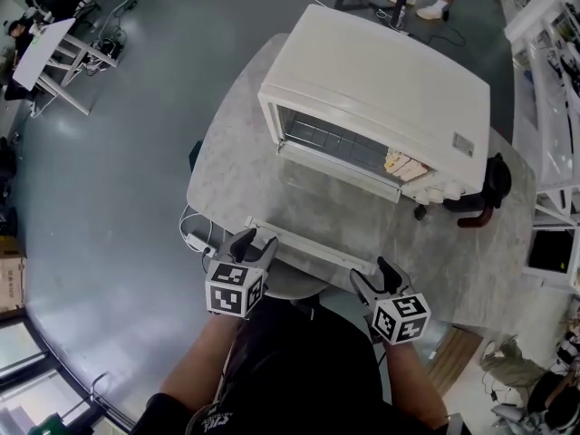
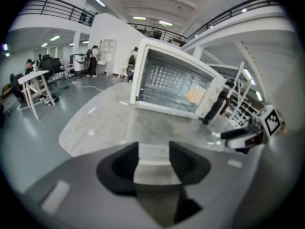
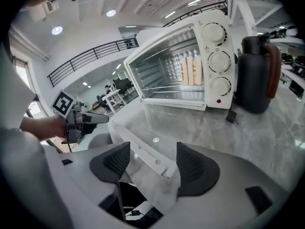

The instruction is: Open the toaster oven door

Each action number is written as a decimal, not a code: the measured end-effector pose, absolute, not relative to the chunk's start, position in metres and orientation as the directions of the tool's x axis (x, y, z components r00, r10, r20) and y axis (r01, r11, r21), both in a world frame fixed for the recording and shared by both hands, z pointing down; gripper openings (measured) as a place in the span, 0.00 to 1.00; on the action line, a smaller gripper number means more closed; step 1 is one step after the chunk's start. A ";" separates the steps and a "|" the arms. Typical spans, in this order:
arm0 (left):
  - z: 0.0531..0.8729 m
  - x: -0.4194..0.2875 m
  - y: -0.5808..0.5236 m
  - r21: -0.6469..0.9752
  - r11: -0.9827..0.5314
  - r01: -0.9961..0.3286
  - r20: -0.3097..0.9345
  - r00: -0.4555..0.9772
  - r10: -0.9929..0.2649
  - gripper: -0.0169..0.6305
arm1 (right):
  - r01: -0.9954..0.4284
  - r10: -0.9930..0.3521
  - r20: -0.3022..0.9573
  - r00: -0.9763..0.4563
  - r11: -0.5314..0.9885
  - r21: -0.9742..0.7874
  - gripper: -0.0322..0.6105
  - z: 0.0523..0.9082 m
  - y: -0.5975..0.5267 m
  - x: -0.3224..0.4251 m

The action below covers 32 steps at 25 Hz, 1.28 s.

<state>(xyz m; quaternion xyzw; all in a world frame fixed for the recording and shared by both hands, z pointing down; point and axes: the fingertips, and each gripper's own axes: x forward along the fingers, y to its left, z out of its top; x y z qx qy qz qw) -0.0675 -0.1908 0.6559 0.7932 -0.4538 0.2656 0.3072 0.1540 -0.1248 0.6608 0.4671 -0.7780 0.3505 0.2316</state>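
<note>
A white toaster oven (image 1: 381,80) stands on a marble table (image 1: 231,152). Its glass door (image 1: 331,193) lies folded down flat toward me, with the white handle bar (image 1: 313,246) along its near edge. My left gripper (image 1: 255,244) sits at the bar's left end. In the left gripper view the bar end (image 2: 152,155) lies between the parted pads of that gripper (image 2: 152,165). My right gripper (image 1: 379,275) is at the bar's right end, open wide around the handle (image 3: 143,156), with gaps on both sides. Toast (image 3: 189,70) rests on the rack inside.
A black jug with a brown handle (image 1: 487,188) stands right of the oven, and a small black plug (image 3: 232,116) lies beside it. A white power strip (image 1: 195,236) hangs off the table's left edge. Grey floor lies beyond, with desks and people far off.
</note>
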 end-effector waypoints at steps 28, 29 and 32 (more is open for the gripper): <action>0.577 -0.071 -0.235 0.131 -0.464 -0.876 0.633 0.434 -0.641 0.43 | -0.940 -0.685 0.650 -0.329 0.168 -0.298 0.38 0.600 -0.154 0.180; 0.573 -0.069 -0.241 0.127 -0.468 -0.875 0.632 0.435 -0.642 0.42 | -0.938 -0.701 0.632 -0.330 0.166 -0.306 0.37 0.593 -0.161 0.182; 0.563 -0.066 -0.258 0.122 -0.478 -0.870 0.614 0.444 -0.652 0.40 | -0.922 -0.745 0.572 -0.341 0.146 -0.360 0.38 0.573 -0.179 0.190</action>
